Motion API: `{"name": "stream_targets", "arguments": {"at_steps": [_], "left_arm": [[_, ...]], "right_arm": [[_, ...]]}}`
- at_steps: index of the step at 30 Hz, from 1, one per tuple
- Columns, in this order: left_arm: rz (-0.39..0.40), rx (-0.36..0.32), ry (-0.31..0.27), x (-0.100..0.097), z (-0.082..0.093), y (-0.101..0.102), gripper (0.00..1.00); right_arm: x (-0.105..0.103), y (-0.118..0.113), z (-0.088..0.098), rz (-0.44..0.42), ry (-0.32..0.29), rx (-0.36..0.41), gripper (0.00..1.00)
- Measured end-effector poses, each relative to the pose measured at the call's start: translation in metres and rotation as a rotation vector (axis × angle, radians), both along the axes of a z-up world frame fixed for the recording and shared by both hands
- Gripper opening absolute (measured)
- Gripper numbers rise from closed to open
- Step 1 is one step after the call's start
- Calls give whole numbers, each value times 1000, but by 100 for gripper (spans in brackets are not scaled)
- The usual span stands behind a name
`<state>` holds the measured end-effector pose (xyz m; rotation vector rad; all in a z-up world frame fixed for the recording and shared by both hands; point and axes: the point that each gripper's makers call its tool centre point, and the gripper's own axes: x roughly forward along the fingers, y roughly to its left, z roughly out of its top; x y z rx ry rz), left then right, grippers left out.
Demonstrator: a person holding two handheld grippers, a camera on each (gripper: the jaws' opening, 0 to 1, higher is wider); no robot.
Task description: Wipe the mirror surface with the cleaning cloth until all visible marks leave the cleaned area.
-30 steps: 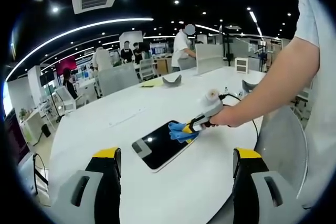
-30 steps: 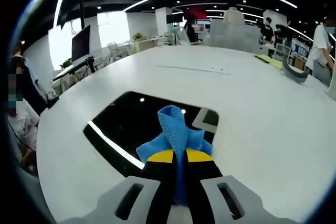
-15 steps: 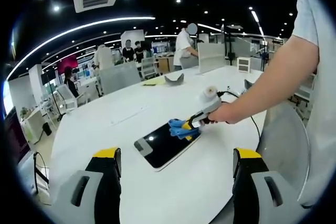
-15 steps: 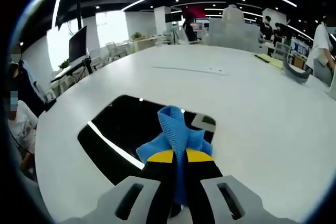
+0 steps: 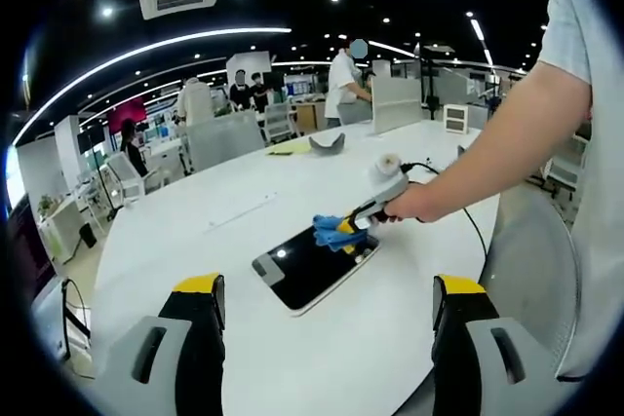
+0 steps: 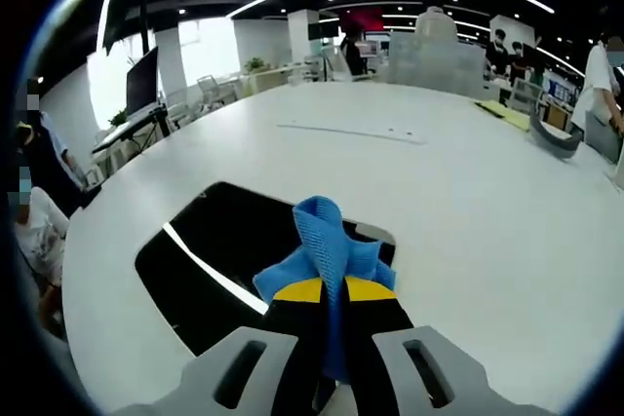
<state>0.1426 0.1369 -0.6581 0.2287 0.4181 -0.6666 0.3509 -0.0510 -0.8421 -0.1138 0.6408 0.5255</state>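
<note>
A dark rectangular mirror lies flat on the white table. My right gripper is shut on a blue cleaning cloth, whose folded end rests on the mirror's far right part. From the left gripper view, that right gripper, held by a person's hand, presses the cloth on the mirror's far end. My left gripper stands open above the table's near edge, well short of the mirror, with nothing between its fingers.
A black cable runs from the right gripper across the table. A grey curved object and a yellow sheet lie at the table's far side. Chairs, desks and several people stand beyond.
The right gripper has slid the cloth toward the mirror's far end. The left gripper's view has barely shifted.
</note>
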Motion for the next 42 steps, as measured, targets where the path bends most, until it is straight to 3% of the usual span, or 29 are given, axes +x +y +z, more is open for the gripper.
{"name": "stream_targets", "arguments": {"at_steps": [24,28,42], "left_arm": [[27,4,13,9,-10,7,88],[37,-18,18,12,-7,7,88],[41,-2,15,13,-8,8,88]], "right_arm": [[32,9,-4,34,-9,-17,1],[32,13,-2,51,-12,-24,1],[34,15,-1,57,-16,-25,1]]}}
